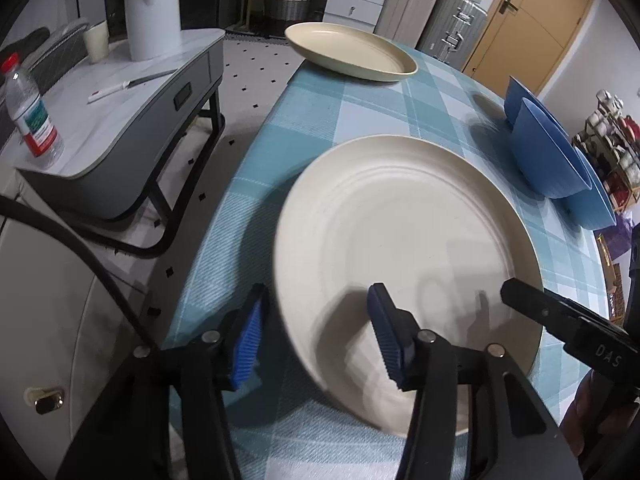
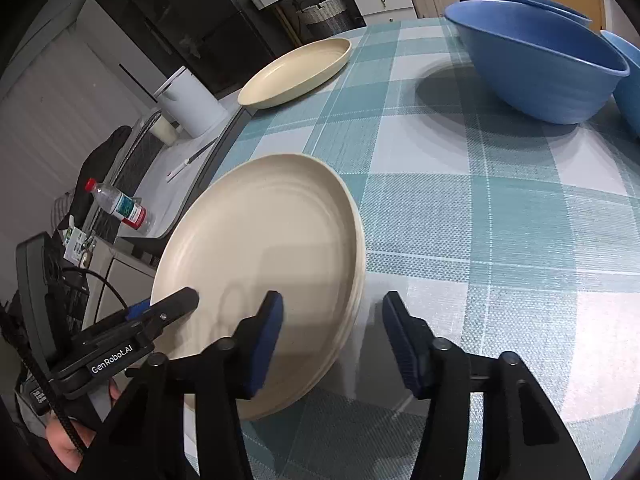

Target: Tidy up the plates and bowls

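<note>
Checked tablecloth (image 2: 500, 220), teal/white. Cream plate stack (image 1: 400, 248) near edge, blurred. Left gripper (image 1: 316, 336) jaws apart, straddling the stack's left rim, no squeeze. Right gripper (image 2: 332, 340) also apart over the right rim, pads not touching. Right cam shows stacked rims; left cam doesn't. Count: 1 far plate (image 1: 352, 50), 3 blue bowls (image 2: 536, 56).
</note>
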`<state>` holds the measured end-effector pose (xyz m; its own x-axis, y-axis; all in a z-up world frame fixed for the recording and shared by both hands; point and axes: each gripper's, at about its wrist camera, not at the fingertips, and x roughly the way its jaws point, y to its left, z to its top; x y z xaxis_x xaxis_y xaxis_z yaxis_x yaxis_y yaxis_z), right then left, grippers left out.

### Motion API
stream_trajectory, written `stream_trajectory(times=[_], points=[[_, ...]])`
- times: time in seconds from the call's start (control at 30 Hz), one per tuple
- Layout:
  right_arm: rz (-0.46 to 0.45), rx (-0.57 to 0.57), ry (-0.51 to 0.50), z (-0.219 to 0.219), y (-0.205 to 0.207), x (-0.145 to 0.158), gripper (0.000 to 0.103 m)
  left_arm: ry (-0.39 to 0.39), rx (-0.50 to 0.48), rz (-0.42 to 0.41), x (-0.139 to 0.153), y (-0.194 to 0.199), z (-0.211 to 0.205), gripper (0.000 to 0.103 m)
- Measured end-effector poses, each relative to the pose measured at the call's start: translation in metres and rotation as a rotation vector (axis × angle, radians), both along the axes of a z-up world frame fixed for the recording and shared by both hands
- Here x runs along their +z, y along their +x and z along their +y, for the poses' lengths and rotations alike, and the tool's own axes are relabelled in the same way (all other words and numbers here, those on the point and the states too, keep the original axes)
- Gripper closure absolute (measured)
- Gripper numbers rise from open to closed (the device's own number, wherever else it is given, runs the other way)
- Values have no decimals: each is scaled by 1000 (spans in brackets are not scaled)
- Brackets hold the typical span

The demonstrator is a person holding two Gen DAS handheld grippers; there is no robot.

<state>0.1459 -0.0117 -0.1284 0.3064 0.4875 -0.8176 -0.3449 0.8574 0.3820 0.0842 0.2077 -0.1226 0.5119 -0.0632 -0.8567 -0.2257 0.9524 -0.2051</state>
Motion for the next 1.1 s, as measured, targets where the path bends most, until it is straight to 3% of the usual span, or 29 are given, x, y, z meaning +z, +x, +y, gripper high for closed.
stream_trajectory(times=[0.07,0.1,0.2,0.8,1.1], points=[[19,6,6,1,1,-4,64,6,-8,-15,-1,1,-1,50],[28,6,17,0,2,-6,75,16,-12,-22,-1,1,-2,50],[34,-4,38,-3,4,-7,79,38,-31,-35,-1,1,-5,49],[38,-77,44,-32,20,-6,81,55,-92,-29,-1,27,-41,48],[10,-145,32,-64,33,-1,81,155,-128,-44,3,48,-73,43]])
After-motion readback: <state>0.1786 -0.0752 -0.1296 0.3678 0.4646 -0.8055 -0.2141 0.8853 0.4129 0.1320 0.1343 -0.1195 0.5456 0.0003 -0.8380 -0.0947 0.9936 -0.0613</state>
